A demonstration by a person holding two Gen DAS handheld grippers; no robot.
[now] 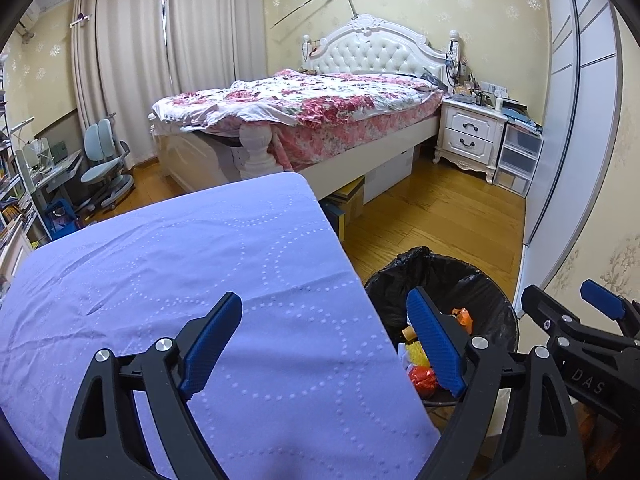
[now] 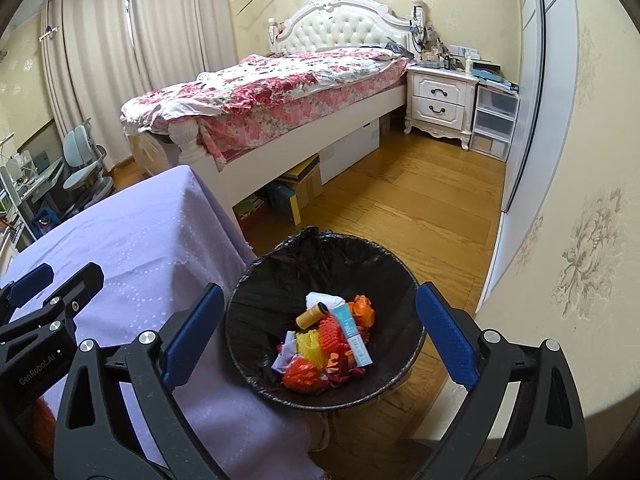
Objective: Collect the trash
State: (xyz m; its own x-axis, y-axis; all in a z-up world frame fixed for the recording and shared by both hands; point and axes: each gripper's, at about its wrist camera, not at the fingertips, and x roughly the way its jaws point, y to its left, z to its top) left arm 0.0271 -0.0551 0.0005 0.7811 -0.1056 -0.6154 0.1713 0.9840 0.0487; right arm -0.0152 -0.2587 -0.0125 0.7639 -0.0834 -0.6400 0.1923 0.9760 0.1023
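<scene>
Lavender tablecloth beside black-lined bin; bed behind.

My left gripper hangs over the near right corner of the lilac embossed cloth-covered table, its jaws spread wide, and my right gripper, likewise spread, hangs above the round black-bagged trash bin standing on the floor just right of that table. In the bin lies a heap of red, orange and yellow wrappers and scraps. Beyond both, the floral-quilted white bed stands with the white two-drawer nightstand at its right.
</scene>
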